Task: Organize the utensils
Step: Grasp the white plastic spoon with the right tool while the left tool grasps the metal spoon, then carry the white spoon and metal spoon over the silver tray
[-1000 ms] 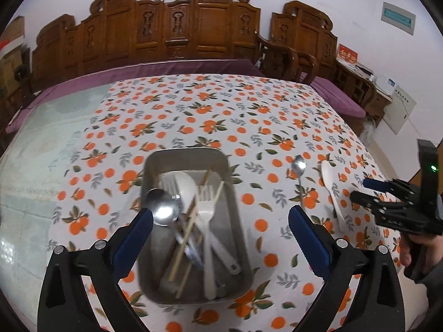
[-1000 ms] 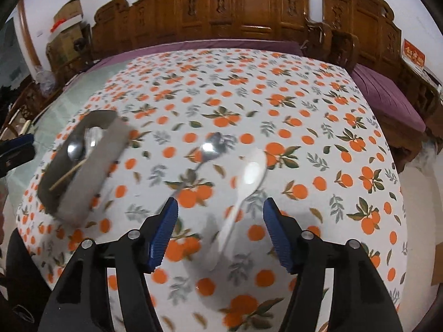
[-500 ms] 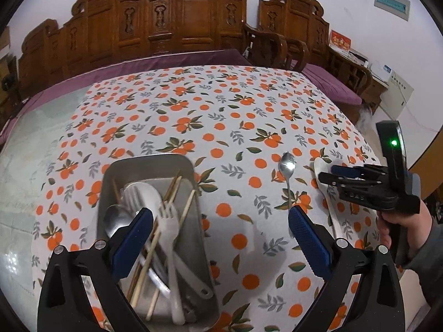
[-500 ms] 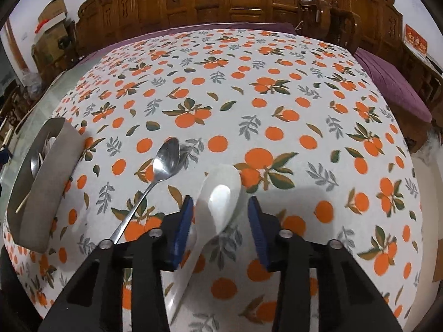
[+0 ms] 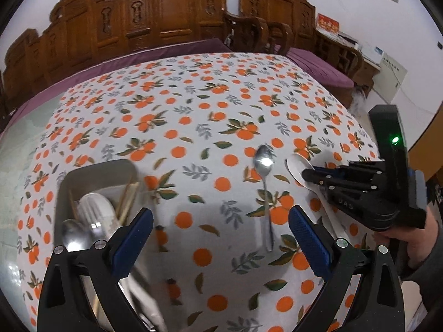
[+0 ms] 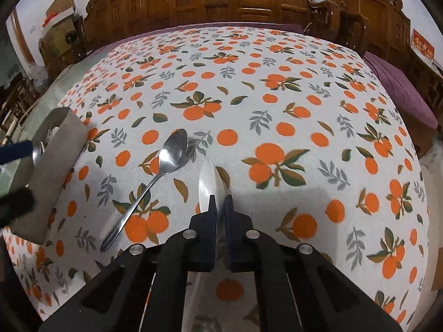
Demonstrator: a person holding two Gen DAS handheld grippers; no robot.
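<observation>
My right gripper [image 6: 220,203] is shut on a white plastic spoon [image 6: 209,184], turned on its edge at the tablecloth; it also shows in the left wrist view [image 5: 295,166], with the right gripper [image 5: 311,175] on it. A metal spoon [image 6: 171,155] lies loose just left of it, also seen in the left wrist view [image 5: 264,166]. A grey metal tray [image 5: 97,173] at the left holds spoons, a fork and chopsticks. My left gripper [image 5: 220,233] is open and empty above the cloth, between the tray and the metal spoon.
The table has an orange-print cloth [image 6: 277,105]. Carved wooden chairs [image 5: 166,13] stand along the far side, and a purple bench [image 6: 401,88] at the right. The tray's wall [image 6: 55,171] shows at the left in the right wrist view.
My right gripper closed on the white spoon and tipped it onto its edge. My left gripper moved right, away from the tray, toward the metal spoon.
</observation>
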